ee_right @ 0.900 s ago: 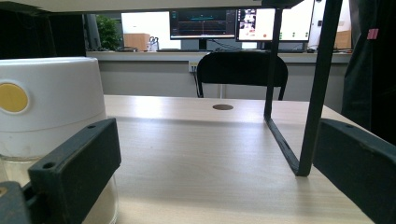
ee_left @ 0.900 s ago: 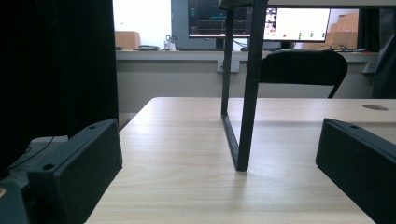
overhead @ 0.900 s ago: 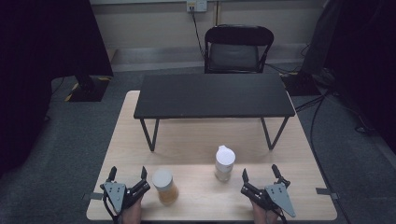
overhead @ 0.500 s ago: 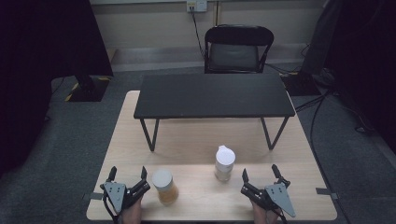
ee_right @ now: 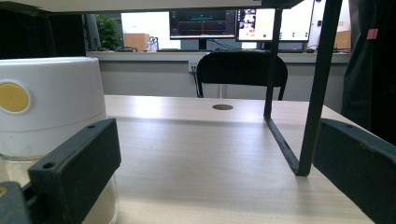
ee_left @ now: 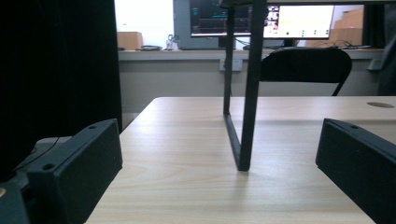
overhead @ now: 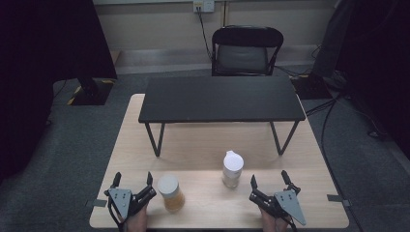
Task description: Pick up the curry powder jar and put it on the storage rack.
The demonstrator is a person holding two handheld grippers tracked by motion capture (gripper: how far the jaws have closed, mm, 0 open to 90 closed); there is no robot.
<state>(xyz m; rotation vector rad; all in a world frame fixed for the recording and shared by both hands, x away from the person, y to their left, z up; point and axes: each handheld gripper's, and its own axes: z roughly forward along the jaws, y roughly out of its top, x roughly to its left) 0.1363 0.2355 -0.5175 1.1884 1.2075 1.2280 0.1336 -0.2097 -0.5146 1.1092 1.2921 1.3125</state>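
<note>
Two jars stand near the front of the wooden table [overhead: 203, 140]. A jar of amber contents with a grey lid [overhead: 170, 193] stands just right of my left gripper [overhead: 132, 181], whose jaws are open and hold nothing. A clear jar with a white cap [overhead: 232, 168] stands a little farther back, left of my right gripper [overhead: 269, 179], also open and holding nothing. In the right gripper view that white-capped jar [ee_right: 49, 107] rises close behind the left jaw. In the left gripper view the open gripper [ee_left: 219, 163] faces bare tabletop.
A low black bench-like shelf [overhead: 221, 99] on thin legs stands across the middle of the table; its leg [ee_left: 245, 93] rises ahead in the left gripper view and its other leg [ee_right: 313, 88] in the right gripper view. A black folding chair [overhead: 247, 50] stands beyond the table.
</note>
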